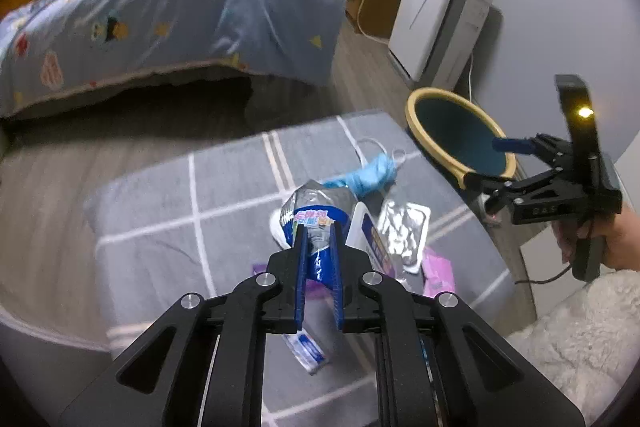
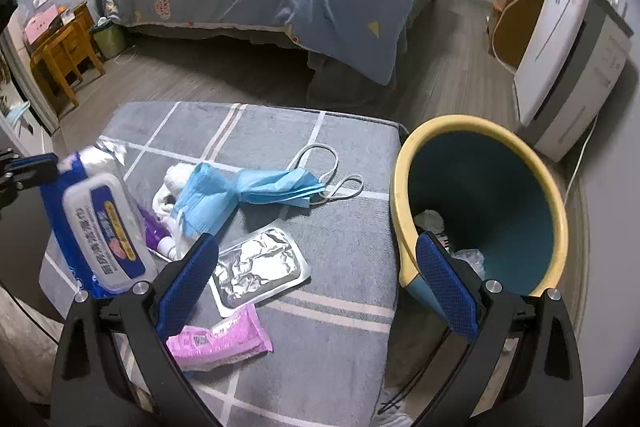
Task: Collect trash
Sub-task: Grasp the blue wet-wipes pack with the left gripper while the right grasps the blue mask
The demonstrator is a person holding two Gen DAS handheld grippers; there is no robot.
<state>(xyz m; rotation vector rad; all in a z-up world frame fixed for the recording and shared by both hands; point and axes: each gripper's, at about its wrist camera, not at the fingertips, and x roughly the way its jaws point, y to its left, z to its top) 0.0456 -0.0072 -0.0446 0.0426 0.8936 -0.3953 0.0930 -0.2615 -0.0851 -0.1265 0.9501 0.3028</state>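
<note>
L gripper (image 1: 319, 247) clamped on wet-wipes pack (image 1: 316, 219), lifted off grey cushion (image 1: 160, 211). Bin (image 1: 460, 137) off to pack's right, past cushion edge; pack long axis runs away from gripper. R gripper (image 2: 316, 277) jaws wide, empty, nearer bin.

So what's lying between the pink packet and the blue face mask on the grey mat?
The crumpled silver foil pouch lies between the pink packet and the blue face mask. The right wrist view shows it best, on the grey mat.
</note>
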